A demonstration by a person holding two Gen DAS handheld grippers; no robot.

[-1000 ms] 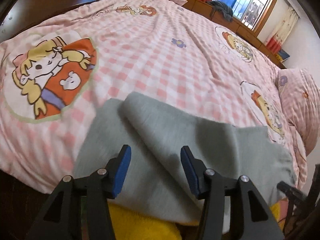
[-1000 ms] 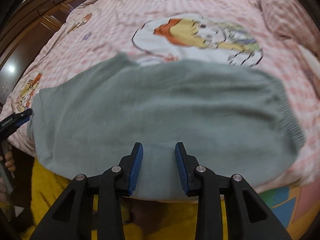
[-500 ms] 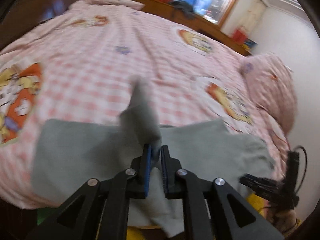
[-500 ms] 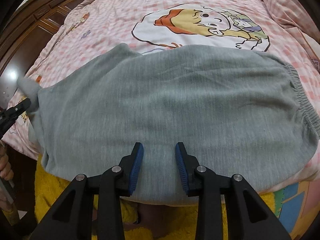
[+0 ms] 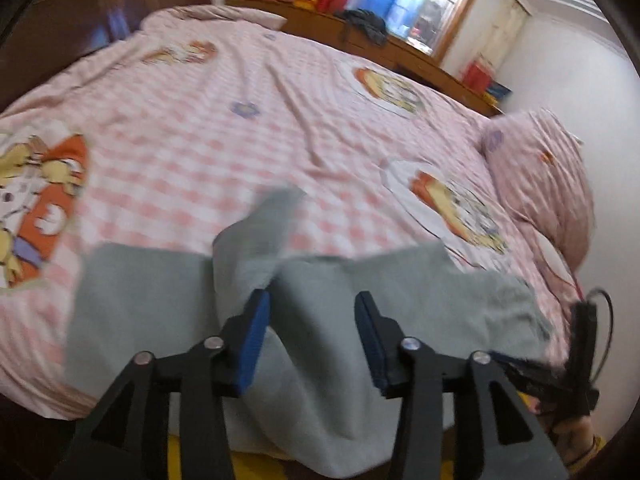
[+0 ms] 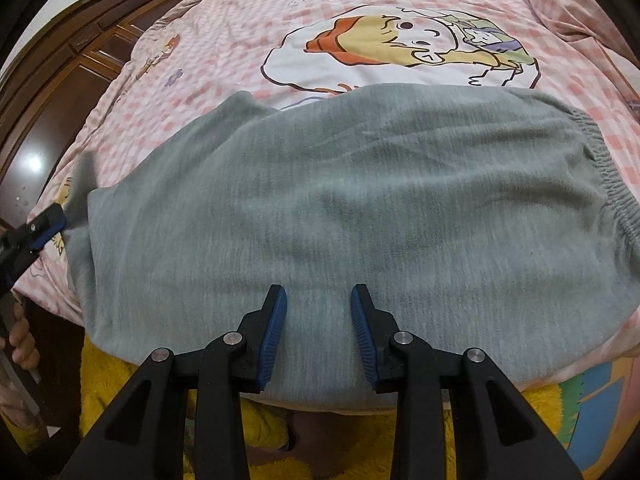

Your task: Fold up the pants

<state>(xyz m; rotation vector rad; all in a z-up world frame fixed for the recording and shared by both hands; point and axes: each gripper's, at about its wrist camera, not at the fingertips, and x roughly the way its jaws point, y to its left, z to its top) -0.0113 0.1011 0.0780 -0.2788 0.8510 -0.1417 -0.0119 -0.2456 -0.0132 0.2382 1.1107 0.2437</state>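
Observation:
Grey pants [image 6: 360, 208] lie flat across the near edge of the bed, the elastic waistband [image 6: 616, 184] at the right in the right wrist view. My right gripper [image 6: 318, 292] hovers open over the near edge of the pants with nothing pinched. My left gripper [image 5: 312, 300] is over the leg end of the pants [image 5: 400, 292]; its jaws are opening. A raised flap of grey cloth [image 5: 256, 240] stands blurred beside the left pad, and the pads do not press on it. Each view shows the other gripper at its edge: left gripper [image 6: 44, 228], right gripper [image 5: 560, 376].
The pink checked bedspread [image 5: 240, 148] with cartoon prints covers the bed. A pink pillow [image 5: 548, 184] lies at the right. A dark wooden wardrobe [image 6: 60, 80] stands along the left. A yellow fuzzy cloth [image 6: 120, 380] shows below the bed's edge. A person's hand [image 6: 20, 340] holds the left gripper.
The left gripper shut on a fold of the pant leg and lifted it, then its jaws parted again, leaving the flap standing. The right gripper stayed put.

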